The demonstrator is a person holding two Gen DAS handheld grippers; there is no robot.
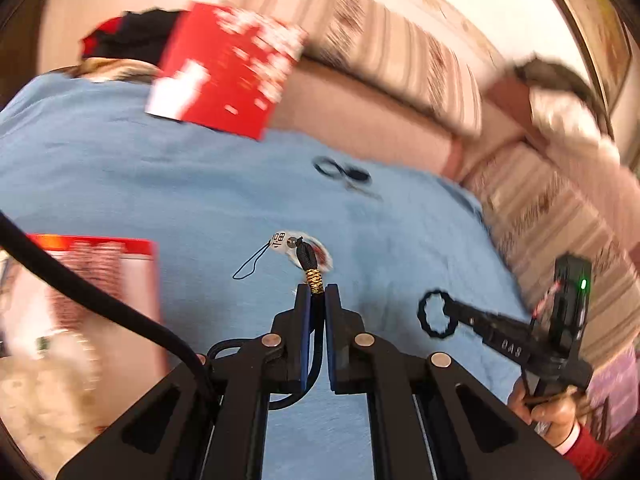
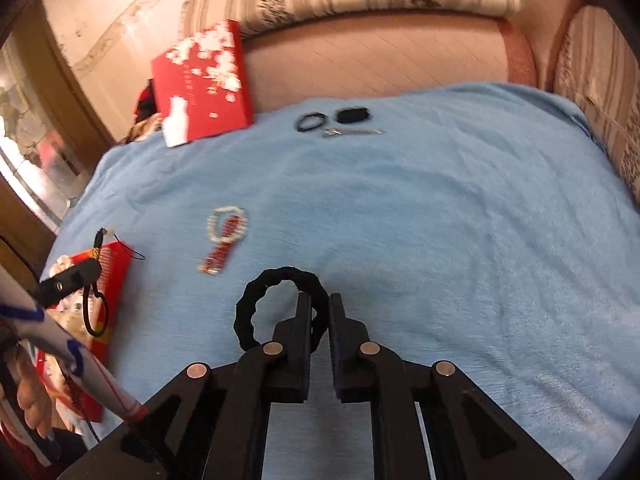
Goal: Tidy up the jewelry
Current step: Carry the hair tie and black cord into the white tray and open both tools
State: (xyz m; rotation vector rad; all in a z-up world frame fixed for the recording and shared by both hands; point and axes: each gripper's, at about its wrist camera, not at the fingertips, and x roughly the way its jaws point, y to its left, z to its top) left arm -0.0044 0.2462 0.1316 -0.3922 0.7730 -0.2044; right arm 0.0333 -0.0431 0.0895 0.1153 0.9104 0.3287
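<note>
The left gripper is pinching a black braided cord charm with a gold-wrapped band, jaws nearly together on it, its tag dangling above the pale blue fleece blanket. The right gripper is clamping a black ruffled fabric hair ring, which is hanging off its left finger. Further out, a white bead bracelet with a red tassel is lying on the blanket; beyond it a cluster of small black hair bands and a silver clip is sitting near a red box lid with white blossoms. Judging by the open red box beside the left gripper, each piece is probably going there: keeping the pinch firm, lowering before releasing, and avoiding snagging the thin loop would help
</note>
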